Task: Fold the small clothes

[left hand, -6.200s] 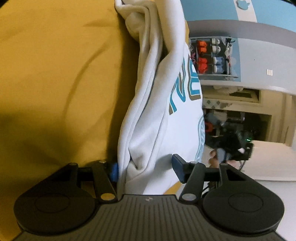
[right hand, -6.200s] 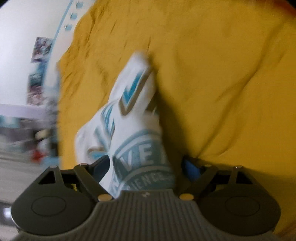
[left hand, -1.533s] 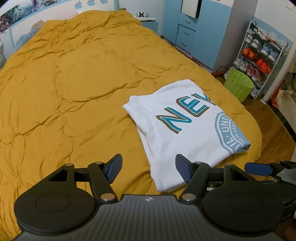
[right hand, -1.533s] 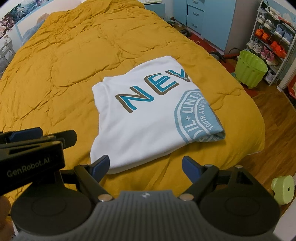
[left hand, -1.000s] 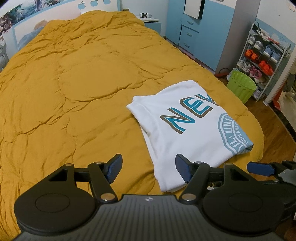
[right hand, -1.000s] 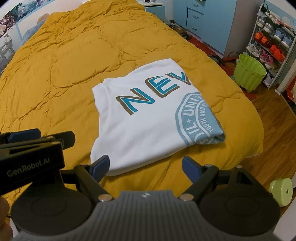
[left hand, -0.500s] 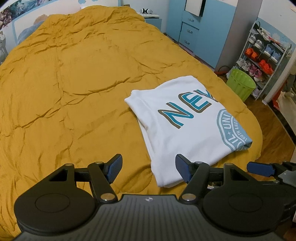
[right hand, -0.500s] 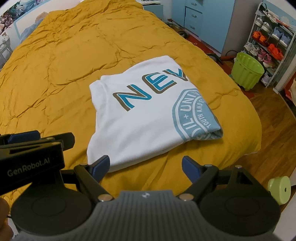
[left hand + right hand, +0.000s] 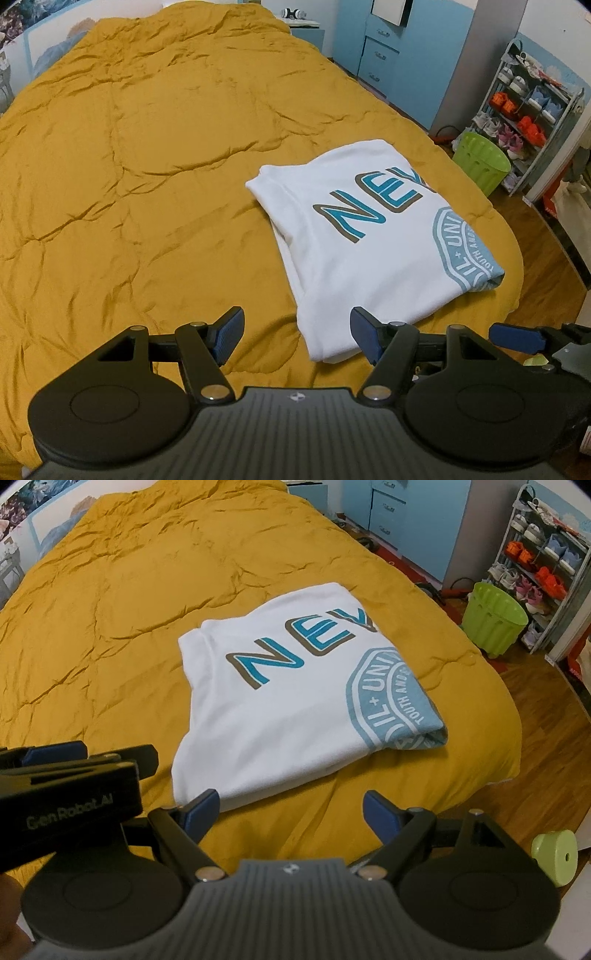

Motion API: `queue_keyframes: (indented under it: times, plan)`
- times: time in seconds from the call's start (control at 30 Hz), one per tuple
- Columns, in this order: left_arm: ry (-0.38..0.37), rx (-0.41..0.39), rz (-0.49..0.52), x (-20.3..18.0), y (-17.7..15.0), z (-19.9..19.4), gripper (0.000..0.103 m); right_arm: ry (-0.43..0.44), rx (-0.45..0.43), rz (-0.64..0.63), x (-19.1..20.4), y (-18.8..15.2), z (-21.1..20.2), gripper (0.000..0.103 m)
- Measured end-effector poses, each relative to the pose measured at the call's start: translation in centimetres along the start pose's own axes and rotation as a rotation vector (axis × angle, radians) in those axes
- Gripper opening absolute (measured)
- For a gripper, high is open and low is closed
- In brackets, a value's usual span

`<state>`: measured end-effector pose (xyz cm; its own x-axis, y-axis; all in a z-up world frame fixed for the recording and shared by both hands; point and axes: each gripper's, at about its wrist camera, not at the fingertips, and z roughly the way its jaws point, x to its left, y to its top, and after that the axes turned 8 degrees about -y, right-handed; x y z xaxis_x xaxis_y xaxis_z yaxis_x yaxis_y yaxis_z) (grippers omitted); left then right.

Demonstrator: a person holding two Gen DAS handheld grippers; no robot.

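Observation:
A white T-shirt (image 9: 373, 236) with teal lettering and a round teal emblem lies folded into a rectangle on the yellow bedspread (image 9: 147, 177), near the bed's right front corner. It also shows in the right wrist view (image 9: 295, 701). My left gripper (image 9: 297, 334) is open and empty, held above the bed just short of the shirt's near corner. My right gripper (image 9: 291, 814) is open and empty, held just short of the shirt's near edge. The left gripper's body shows at the left of the right wrist view (image 9: 70, 786).
The yellow bedspread (image 9: 110, 609) stretches far back and left. To the right, on the wooden floor (image 9: 546, 236), stand a green basket (image 9: 480, 162), a shoe rack (image 9: 532, 110) and blue drawers (image 9: 380, 48). A small green round object (image 9: 556, 856) is at the right.
Six seconds ago both grippers were shut on the hanging shirt. Now it lies folded on the bed and both grippers are open and drawn back. In the last second only small camera shifts.

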<state>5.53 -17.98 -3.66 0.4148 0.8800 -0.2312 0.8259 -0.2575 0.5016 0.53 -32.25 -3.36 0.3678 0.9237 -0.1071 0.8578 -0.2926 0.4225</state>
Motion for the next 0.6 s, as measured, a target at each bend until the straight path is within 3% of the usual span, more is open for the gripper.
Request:
queue_keyframes:
  times: [0.6]
  plan:
    - [-0.005,0.011,-0.029,-0.01,-0.30,0.39,0.077,-0.007,0.005,0.000,-0.04,-0.26,0.29,0.081]
